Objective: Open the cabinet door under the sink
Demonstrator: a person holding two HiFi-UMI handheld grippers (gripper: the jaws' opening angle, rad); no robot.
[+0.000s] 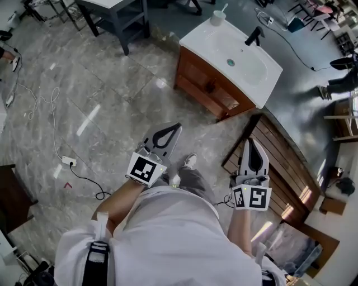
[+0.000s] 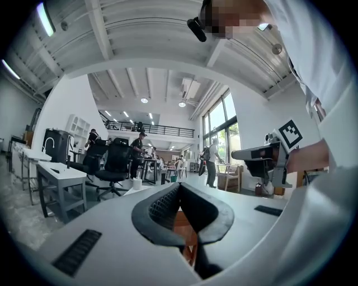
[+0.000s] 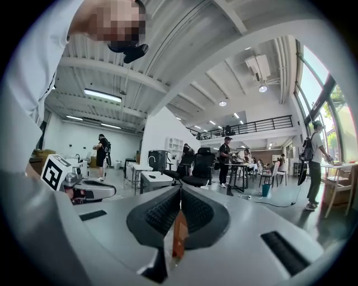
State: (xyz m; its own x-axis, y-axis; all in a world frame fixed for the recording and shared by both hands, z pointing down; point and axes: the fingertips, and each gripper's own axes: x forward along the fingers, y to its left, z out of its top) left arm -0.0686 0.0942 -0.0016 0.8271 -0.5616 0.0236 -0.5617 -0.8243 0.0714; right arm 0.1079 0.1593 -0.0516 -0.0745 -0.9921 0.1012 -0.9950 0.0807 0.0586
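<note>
**A:** While the person is standing on the grey floor, how many grippers are showing?

**B:** Two. The left gripper (image 1: 175,128) and the right gripper (image 1: 249,142) are pointing forward side by side. Each is carrying one marker cube, just ahead of the person's white shirt.

**A:** What are the jaws doing?

**B:** In the left gripper view the two jaws are meeting at the tips and gripping nothing. In the right gripper view the two jaws are pressing together too, leaving only a thin slit with nothing in it.

**A:** Where is the cabinet standing?

**B:** One wooden sink cabinet (image 1: 208,88) is standing well ahead of both grippers, touching neither. It is carrying one white sink (image 1: 238,62), one black faucet (image 1: 254,36) and one white cup (image 1: 217,17). Its front is lying flush and shut. One slatted wooden panel (image 1: 282,159) is lying on the floor to its right.
</note>
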